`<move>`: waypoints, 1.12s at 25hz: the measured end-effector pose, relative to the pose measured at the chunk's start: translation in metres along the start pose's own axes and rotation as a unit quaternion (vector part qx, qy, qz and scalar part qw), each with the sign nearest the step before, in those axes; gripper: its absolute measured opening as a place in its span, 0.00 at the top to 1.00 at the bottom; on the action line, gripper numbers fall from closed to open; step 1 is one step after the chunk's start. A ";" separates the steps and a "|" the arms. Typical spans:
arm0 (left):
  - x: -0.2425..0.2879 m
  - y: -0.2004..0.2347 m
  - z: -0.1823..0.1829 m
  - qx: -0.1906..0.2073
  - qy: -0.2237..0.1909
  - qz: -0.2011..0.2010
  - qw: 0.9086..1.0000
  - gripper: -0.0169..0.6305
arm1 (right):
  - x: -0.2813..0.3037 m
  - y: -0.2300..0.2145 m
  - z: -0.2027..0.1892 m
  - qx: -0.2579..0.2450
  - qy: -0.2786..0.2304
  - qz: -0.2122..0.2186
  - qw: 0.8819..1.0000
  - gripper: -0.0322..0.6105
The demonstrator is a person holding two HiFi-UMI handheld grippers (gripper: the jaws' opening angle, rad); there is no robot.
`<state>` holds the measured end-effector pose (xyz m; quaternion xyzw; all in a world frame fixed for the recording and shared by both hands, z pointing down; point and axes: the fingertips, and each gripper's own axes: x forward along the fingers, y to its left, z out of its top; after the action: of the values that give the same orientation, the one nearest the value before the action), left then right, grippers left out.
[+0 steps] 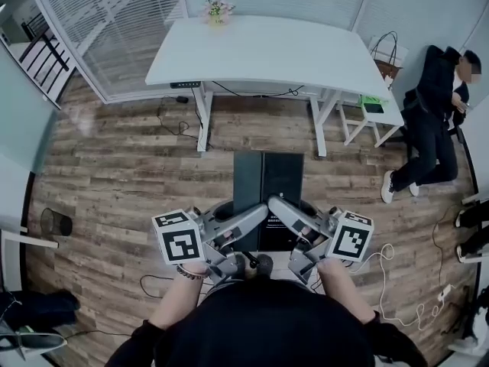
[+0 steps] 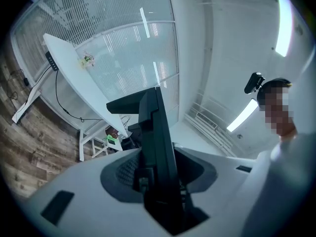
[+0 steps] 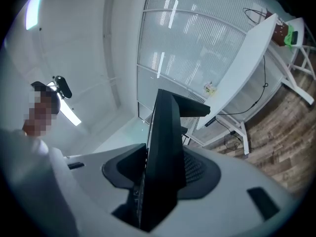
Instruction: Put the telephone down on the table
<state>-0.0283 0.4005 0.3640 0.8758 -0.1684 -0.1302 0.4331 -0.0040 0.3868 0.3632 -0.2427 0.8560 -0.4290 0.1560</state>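
The telephone (image 1: 267, 182), a flat black slab, hangs level over the wooden floor in front of me, well short of the white table (image 1: 260, 52). My left gripper (image 1: 256, 219) and right gripper (image 1: 279, 209) each clamp its near edge from their own side. In the left gripper view the telephone (image 2: 155, 132) stands edge-on between the grey jaws of the left gripper (image 2: 158, 181), pressed by both. The right gripper view shows the same: the telephone (image 3: 165, 132) is wedged in the right gripper (image 3: 158, 181). Beyond it lies the table (image 2: 69, 68) (image 3: 247, 68).
A small flower pot (image 1: 218, 10) sits at the table's far edge. A white stool (image 1: 374, 109) with a green item stands at the table's right end, beside a person in dark clothes (image 1: 432, 121). Cables (image 1: 397, 281) trail on the floor at right; a bin (image 1: 55, 222) stands at left.
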 end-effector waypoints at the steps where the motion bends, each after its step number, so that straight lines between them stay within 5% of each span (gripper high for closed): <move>1: -0.001 0.001 0.001 0.000 0.000 0.001 1.000 0.68 | 0.001 -0.001 0.000 0.001 0.000 0.001 1.000 0.66; 28: -0.041 0.033 0.021 -0.009 0.022 -0.010 1.000 0.68 | 0.051 -0.009 -0.024 0.008 -0.015 -0.012 1.000 0.66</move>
<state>-0.0796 0.3829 0.3815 0.8763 -0.1494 -0.1168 0.4429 -0.0553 0.3699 0.3817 -0.2583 0.8469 -0.4343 0.1658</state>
